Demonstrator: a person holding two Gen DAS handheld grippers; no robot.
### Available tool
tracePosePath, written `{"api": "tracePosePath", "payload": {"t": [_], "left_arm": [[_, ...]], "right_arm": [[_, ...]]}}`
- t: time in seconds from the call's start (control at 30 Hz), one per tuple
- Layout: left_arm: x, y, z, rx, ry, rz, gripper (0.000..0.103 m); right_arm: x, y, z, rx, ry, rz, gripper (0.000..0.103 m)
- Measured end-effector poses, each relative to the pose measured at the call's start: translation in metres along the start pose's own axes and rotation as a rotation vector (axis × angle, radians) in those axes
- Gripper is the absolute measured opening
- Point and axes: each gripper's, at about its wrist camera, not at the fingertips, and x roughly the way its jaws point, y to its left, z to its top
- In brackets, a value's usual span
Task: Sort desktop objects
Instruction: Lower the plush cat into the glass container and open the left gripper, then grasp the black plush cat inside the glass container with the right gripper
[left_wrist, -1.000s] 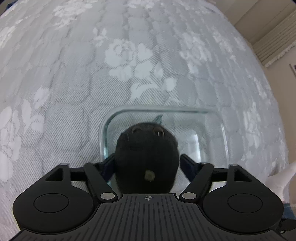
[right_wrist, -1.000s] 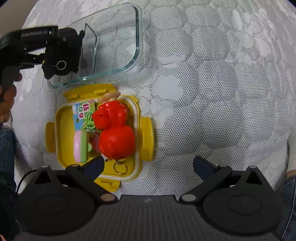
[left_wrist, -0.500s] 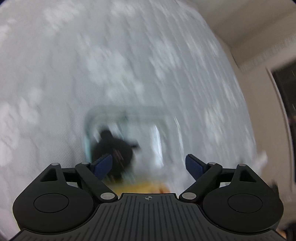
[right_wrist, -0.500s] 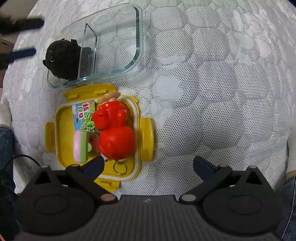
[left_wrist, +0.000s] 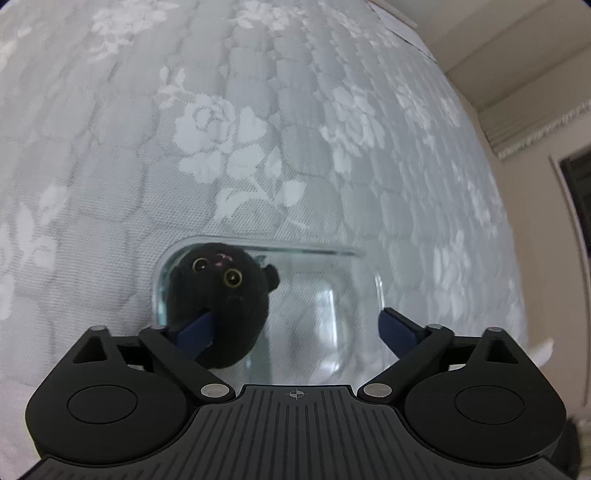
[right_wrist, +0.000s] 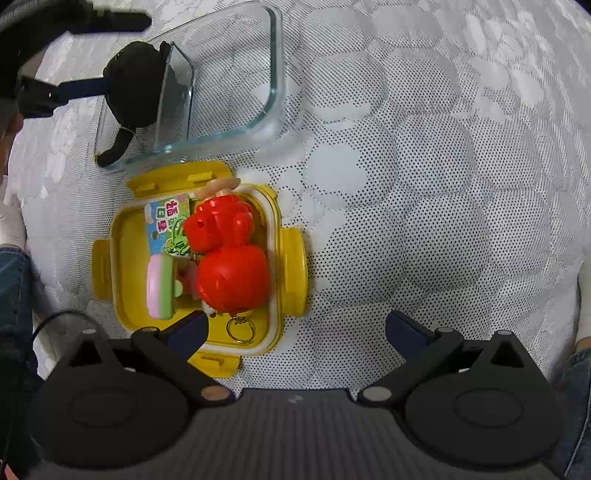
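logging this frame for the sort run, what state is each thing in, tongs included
left tongs: open, one finger against the plush
right tongs: open, holding nothing
black plush: inside the glass container, released
glass container: no lid on, upright on the cloth
yellow box: no lid on, latches flipped out, full of toys
red toy: in the yellow box, on top

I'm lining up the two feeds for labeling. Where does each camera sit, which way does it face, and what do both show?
Left wrist: on the left hand-held gripper, looking along its open fingers at the black plush toy in the glass container; no body visible.
Right wrist: on the right hand-held gripper, looking down at the yellow box of toys; jeans at the edges.
Shared: the plush, the glass container, the quilted cover.
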Motion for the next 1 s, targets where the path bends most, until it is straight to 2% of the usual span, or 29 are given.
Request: {"api": "tracePosePath", "payload": {"t": [0.17,0.3,0.37,0.47,0.5,0.57,0.63,0.67,0.7,0.8,0.83,1.0], "left_arm": [[0.006,-0.006,0.012,0.008,0.012,0.006,0.102],[-0.013,-0.011,0.01,0.022,0.019,-0.079,0.102],[-0.025,-0.01,0.005,-0.004,0.022,-0.094,0.102],[-0.048,0.003,-0.021,-0.026,0.02,-0.031,0.102],[-0.056,0.007,-0.031,-0.032,0.017,-0.009,0.102],[-0.074,0.019,-0.058,-0.028,-0.015,0.06,0.102],[-0.088,0.029,-0.092,-0.012,-0.032,0.122,0.102],[-0.094,0.033,-0.109,-0.003,-0.036,0.151,0.102],[-0.095,0.035,-0.125,0.016,-0.008,0.162,0.102],[-0.093,0.039,-0.16,0.057,0.064,0.13,0.102],[-0.092,0.04,-0.17,0.07,0.086,0.14,0.102],[-0.102,0.031,-0.189,0.177,0.062,0.229,0.102]], "right_arm": [[0.004,-0.005,0.0,0.014,0.016,-0.001,0.103],[-0.001,-0.001,0.001,-0.002,-0.001,0.019,0.103],[-0.011,0.006,0.002,-0.023,-0.054,0.046,0.103],[-0.031,0.019,0.006,-0.061,-0.172,0.095,0.101],[-0.041,0.025,0.008,-0.071,-0.236,0.102,0.101],[-0.058,0.037,0.015,-0.101,-0.351,0.088,0.101],[-0.068,0.049,0.025,-0.129,-0.408,0.067,0.101],[-0.071,0.055,0.03,-0.14,-0.428,0.062,0.099],[-0.07,0.06,0.036,-0.144,-0.428,0.071,0.092],[-0.06,0.084,0.055,-0.133,-0.43,0.084,0.085],[-0.053,0.094,0.062,-0.123,-0.439,0.074,0.085],[-0.013,0.153,0.086,-0.164,-0.471,-0.05,0.084]]}}
